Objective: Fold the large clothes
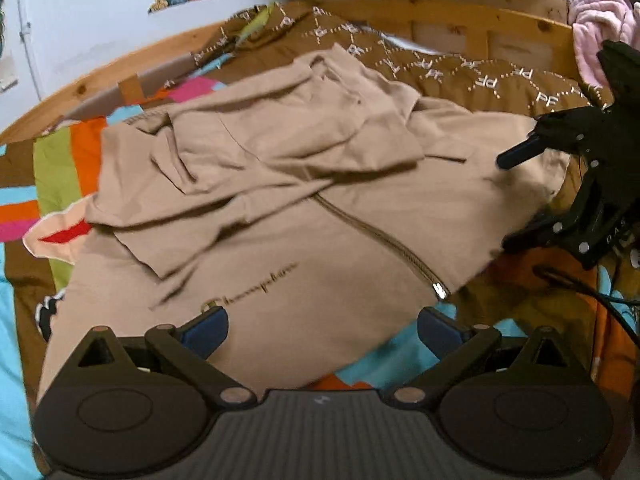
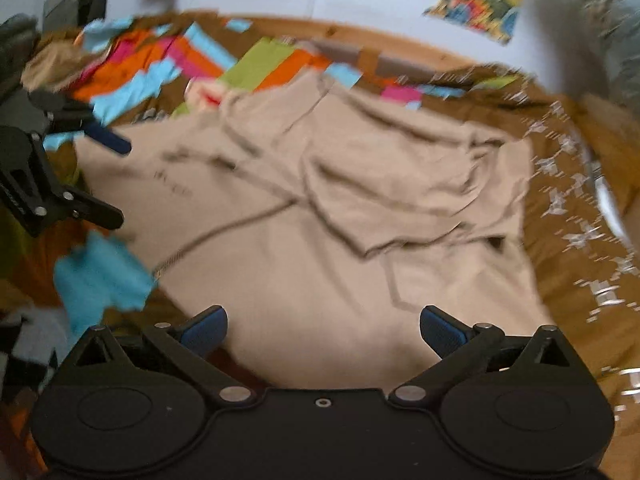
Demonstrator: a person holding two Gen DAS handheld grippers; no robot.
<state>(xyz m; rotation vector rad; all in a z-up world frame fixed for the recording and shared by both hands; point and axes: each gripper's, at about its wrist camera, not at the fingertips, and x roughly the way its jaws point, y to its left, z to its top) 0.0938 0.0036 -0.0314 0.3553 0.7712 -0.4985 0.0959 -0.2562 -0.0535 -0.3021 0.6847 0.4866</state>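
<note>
Across the left wrist view, a beige zip-up jacket [image 1: 280, 200] lies spread on a bed [image 1: 460, 80] covered by a brown patterned blanket and a bright patchwork quilt [image 1: 60, 160]. Its sleeves are folded in over the chest, and the zipper [image 1: 384, 240] runs diagonally down to a silver pull. Script lettering crosses the front near the left tool [image 1: 322, 326], whose blue pads stand wide apart with nothing gripped (the cloth merely lies beneath them). At the right edge the right tool [image 1: 508, 200] hovers over the jacket's side, jaws spread and empty.

From the right wrist view, blurred, the same jacket [image 2: 340, 208] fills the middle of the bed. The right tool [image 2: 322, 326] is fully spread above its near hem, holding nothing. At the left edge the left tool [image 2: 120, 180] is open too.
</note>
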